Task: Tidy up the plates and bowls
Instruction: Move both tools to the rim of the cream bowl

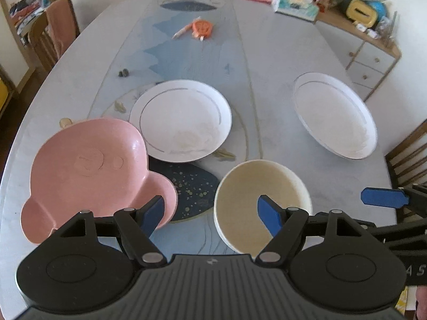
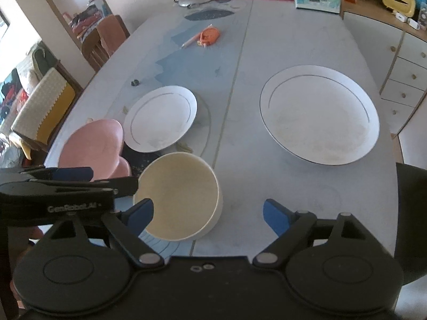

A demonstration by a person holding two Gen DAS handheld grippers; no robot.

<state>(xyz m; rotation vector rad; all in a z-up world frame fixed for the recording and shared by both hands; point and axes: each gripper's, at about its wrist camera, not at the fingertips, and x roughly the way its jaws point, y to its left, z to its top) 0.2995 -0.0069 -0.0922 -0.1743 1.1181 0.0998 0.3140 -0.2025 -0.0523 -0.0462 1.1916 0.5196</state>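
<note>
Both tools hang over the near edge of the table (image 1: 267, 61), nothing lifted yet. Left gripper (image 1: 210, 214) is spread wide and empty, one blue tip over the pink animal-shaped dish (image 1: 88, 165), the other over the cream bowl (image 1: 256, 186). Right gripper (image 2: 206, 214) is just as wide, also empty, its left finger above the bowl's rim, the other over bare tabletop.

Dish sits near the table's left edge w/ its rim touching or overlapping the middle plate (image 1: 181, 120); can't tell which. 2nd plate (image 2: 320, 114) lies well apart, close to the right edge.

Risks, as I see it:
- both tools crowd the same bowl, so they could knock each other, or shove the bowl toward the near edge
- tugging the dish may drag the middle plate along
- right plate is so near the edge that a clumsy nudge could send it off
- thin glazed rims, prob. slippery in a two-finger pinch
</note>
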